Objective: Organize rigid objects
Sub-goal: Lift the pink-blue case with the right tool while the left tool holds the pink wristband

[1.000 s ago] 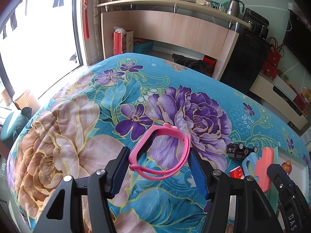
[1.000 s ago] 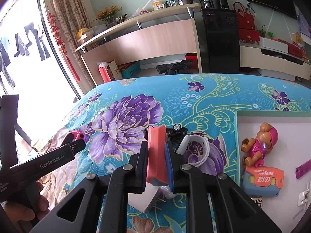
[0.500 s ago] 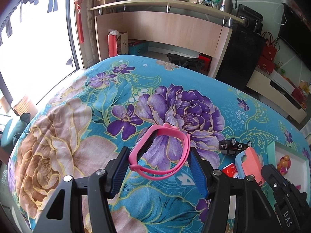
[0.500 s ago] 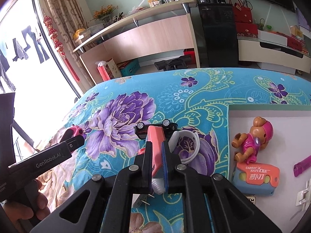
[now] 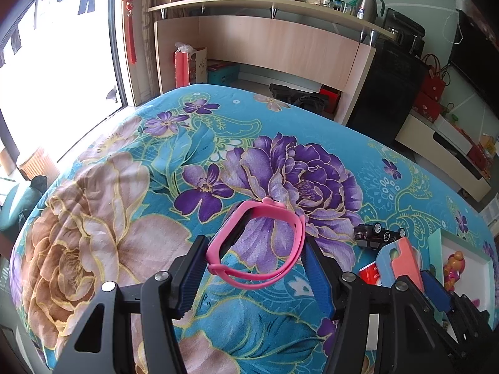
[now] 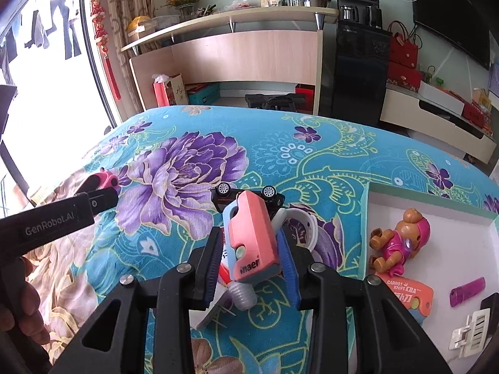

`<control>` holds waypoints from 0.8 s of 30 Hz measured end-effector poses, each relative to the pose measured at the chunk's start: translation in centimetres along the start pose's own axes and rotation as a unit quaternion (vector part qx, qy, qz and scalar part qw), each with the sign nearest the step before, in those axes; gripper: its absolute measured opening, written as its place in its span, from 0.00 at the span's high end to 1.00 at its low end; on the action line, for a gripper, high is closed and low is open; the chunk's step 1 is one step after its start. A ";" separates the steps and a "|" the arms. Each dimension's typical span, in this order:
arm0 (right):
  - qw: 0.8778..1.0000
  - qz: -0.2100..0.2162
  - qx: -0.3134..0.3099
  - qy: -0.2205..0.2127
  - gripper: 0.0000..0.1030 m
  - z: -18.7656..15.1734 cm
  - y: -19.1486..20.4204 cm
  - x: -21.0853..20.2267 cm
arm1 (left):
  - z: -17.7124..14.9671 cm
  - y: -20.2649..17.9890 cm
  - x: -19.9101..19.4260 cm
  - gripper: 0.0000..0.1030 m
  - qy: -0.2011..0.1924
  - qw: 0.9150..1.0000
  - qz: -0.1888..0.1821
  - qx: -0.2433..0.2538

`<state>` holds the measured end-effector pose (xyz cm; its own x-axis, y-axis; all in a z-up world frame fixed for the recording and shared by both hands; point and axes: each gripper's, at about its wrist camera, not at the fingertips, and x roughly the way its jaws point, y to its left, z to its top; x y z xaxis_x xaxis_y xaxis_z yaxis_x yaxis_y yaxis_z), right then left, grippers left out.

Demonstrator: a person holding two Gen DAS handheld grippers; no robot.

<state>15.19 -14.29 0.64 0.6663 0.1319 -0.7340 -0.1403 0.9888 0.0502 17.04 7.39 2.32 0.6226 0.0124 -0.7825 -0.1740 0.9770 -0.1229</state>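
1. Left tongs (image 5: 254, 263): clamped on pink wristband (image 5: 259, 243), held above the floral bedspread (image 5: 124, 187).
2. Right tongs (image 6: 249, 249): jaws opening, coral-and-blue case (image 6: 251, 237) between them, left of the white tray (image 6: 436, 205).
3. Toy car (image 6: 246, 194): overturned, just beyond case.

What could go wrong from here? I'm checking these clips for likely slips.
The right gripper is opening around the pink and blue case, which could drop onto the toy car and white ring instead of the tray. The pink band could flex out of the left gripper.
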 end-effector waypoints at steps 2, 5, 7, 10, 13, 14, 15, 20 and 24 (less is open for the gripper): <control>1.000 0.010 0.012 0.019 0.64 -0.3 -0.4 0.9 | 0.0 0.2 0.1 0.38 0.001 1.000 0.000 -0.003; 0.999 0.015 0.019 0.027 0.64 -0.5 -0.5 1.4 | 0.0 0.3 0.2 0.38 0.004 1.000 -0.001 -0.006; 0.999 0.006 -0.001 0.034 0.63 -0.7 0.1 1.7 | -0.1 0.4 0.3 0.38 0.006 1.000 -0.002 -0.007; 0.999 -0.023 -0.034 0.028 0.60 -0.7 1.1 1.5 | -0.1 0.6 0.3 0.38 0.007 1.000 -0.002 -0.011; 0.997 -0.052 -0.051 0.018 0.47 -0.6 1.4 1.4 | -0.1 0.7 0.3 0.38 0.008 1.000 -0.003 -0.013; 0.997 -0.059 -0.056 0.019 0.47 -0.5 1.3 1.5 | -0.1 0.7 0.3 0.38 0.009 1.000 -0.003 -0.013; 0.996 -0.059 -0.057 0.021 0.47 -0.6 1.3 1.7 | -0.1 0.7 0.4 0.38 0.010 1.000 -0.004 -0.013; 0.994 -0.072 -0.079 0.028 0.47 -0.7 1.9 2.2 | -0.2 0.5 0.6 0.38 0.015 1.000 -0.005 -0.010; 0.995 -0.067 -0.070 0.023 0.59 -0.7 1.8 2.0 | -0.2 0.5 0.9 0.38 0.018 1.000 -0.005 -0.009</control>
<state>15.78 -12.30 -1.23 0.6515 -0.0070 -0.7586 -0.1560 0.9773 -0.1430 17.31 7.88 1.45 0.5964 -0.0047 -0.8026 -0.1823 0.9731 -0.1411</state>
